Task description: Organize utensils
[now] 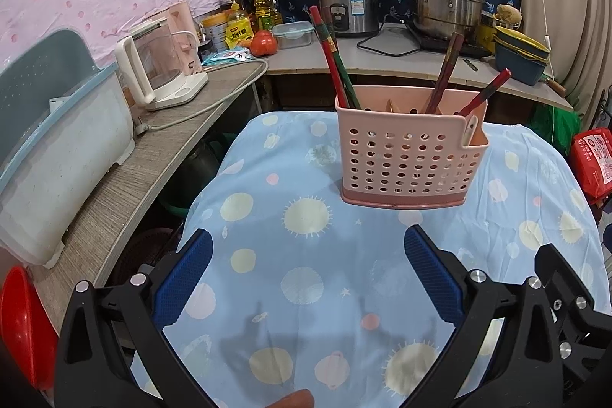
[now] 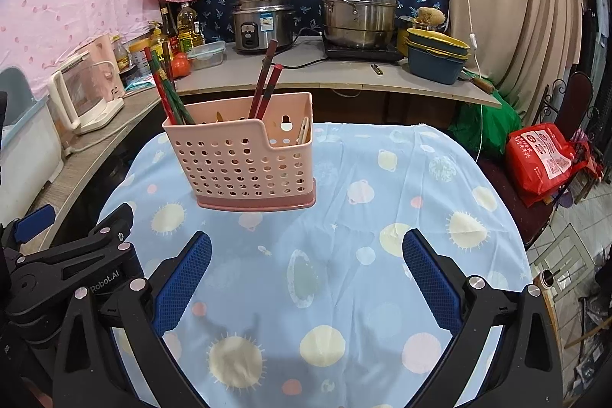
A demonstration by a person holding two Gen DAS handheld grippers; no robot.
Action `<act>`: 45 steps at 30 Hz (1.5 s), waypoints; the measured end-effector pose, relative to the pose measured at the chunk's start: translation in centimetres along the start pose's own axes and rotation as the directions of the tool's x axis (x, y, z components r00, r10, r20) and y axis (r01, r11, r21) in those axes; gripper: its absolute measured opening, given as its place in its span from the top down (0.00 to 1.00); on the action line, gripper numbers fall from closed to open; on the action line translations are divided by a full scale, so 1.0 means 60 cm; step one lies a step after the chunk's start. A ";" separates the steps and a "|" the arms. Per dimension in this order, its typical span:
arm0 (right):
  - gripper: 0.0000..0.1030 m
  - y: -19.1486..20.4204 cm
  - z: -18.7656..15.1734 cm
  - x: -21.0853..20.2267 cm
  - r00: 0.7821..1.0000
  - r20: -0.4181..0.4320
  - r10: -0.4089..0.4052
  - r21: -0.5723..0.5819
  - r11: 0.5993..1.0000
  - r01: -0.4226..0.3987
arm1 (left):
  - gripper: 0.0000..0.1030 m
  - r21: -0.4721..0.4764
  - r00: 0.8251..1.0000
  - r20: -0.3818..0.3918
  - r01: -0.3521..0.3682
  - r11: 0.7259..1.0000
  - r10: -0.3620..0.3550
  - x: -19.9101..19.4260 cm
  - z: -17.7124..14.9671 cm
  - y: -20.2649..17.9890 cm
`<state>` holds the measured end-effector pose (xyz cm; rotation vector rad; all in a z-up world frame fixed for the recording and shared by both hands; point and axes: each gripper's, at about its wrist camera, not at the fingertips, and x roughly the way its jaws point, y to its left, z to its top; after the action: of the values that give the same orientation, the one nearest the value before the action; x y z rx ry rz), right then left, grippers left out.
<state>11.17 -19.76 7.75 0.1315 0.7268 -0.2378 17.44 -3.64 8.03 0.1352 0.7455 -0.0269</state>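
The pink caddy [image 1: 411, 155] stands upright ahead of both wide-open, empty claws; right of the left gripper [image 1: 308, 278]; left of the right gripper [image 2: 306, 278]; neither plainly nearer.

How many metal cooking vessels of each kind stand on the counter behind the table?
rice cooker: 1
stacked steel steamer pot: 1
Total: 2

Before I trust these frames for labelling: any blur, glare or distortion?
Left wrist view: sharp, dark fisheye corners, counter edge bowed, gripper shadow on the tablecloth. Right wrist view: equally sharp, pink holder crisp, mild glare on the steamer pot.
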 end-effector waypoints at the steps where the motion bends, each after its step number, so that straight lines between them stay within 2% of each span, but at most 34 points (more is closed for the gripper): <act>1: 0.06 0.000 -0.001 0.000 1.000 -0.001 0.000 0.000 1.000 0.000 | 0.07 0.000 1.000 0.001 -0.001 1.000 0.001 0.000 -0.001 0.001; 45: 0.06 0.003 -0.021 0.005 1.000 -0.030 0.003 0.004 1.000 -0.003 | 0.07 0.019 1.000 -0.002 -0.024 1.000 0.024 0.004 -0.012 0.000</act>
<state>10.64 -19.39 6.61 0.1397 0.7564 -0.2349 17.16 -3.54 7.36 0.1624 0.7458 -0.0112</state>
